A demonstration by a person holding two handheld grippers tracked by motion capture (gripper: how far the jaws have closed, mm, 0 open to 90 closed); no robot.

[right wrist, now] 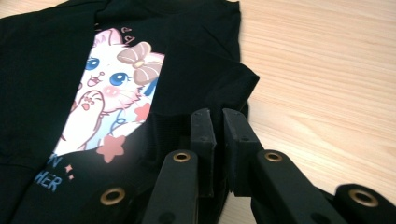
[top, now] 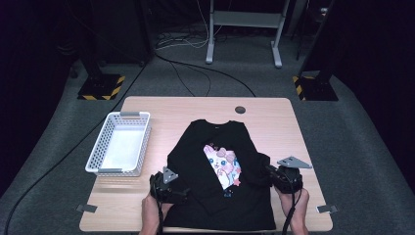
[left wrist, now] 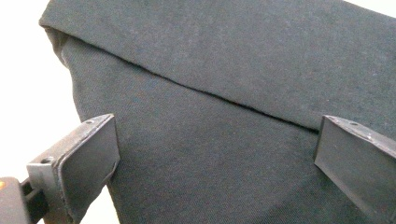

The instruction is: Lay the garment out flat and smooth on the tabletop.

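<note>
Black cotton-like knit, one long-sleeved shirt (top: 220, 176), spread on one pale wooden table (top: 274, 122), collar toward the far edge, hem at the near edge, both sleeves folded inward across the front. One cartoon print (top: 222, 166) on the chest: white kitten, blue eyes, a brown bow, pink stars, partly covered by the folded sleeves; pale lettering below it, cut off in the right gripper view. One white plastic basket (top: 119, 143) with perforated walls just left of the shirt, not touching it, nothing visible inside. One dark round grommet (top: 240, 109) in the tabletop beyond the collar. Two small grey tabs at the near corners of the table, one left (top: 86, 208), one right (top: 327, 209). Two hand-held grippers, one per hand, forearms entering from the bottom edge. Left gripper (top: 169, 188) at the shirt's left edge near the hem, jaws spread wide in the left gripper view, fabric and a folded edge lying between and beyond them, nothing pinched. Right gripper (top: 274, 174) at the shirt's right side by the folded sleeve, jaws nearly together in the right gripper view with only a thin gap; whether cloth sits pinched in that gap, cannot tell. Beyond the table: grey carpet, several cables, two yellow-and-black striped stand bases, one grey metal frame.
</note>
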